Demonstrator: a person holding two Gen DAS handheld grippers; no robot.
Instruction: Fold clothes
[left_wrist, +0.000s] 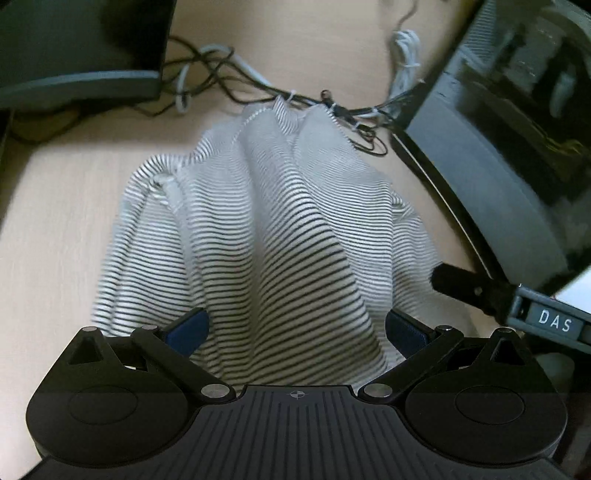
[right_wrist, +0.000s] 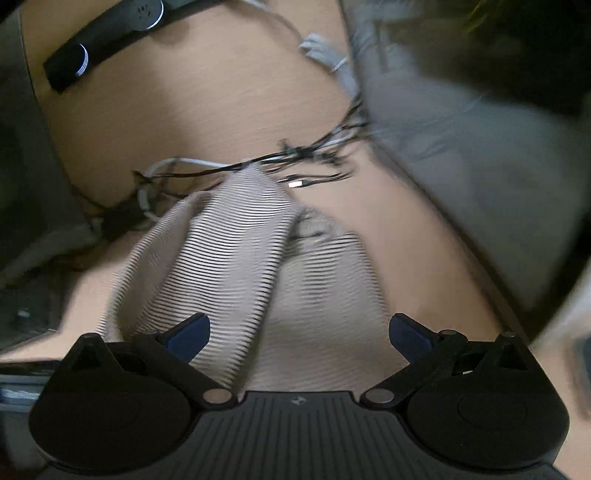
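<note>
Striped garment (left_wrist: 280, 236) heaped in folds on the wooden bench (left_wrist: 62, 206), far edge touching a tangle of cables (left_wrist: 221, 74). Left hand-held gripper (left_wrist: 297, 328) spread wide above the cloth, gripping nothing. Right hand-held gripper (right_wrist: 299, 330) likewise spread; blurred view.

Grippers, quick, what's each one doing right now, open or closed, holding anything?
Left gripper: open, jaws spread wide with the striped garment lying between them, not clamped.
Right gripper: open, jaws spread over the same garment, gripping nothing.
</note>
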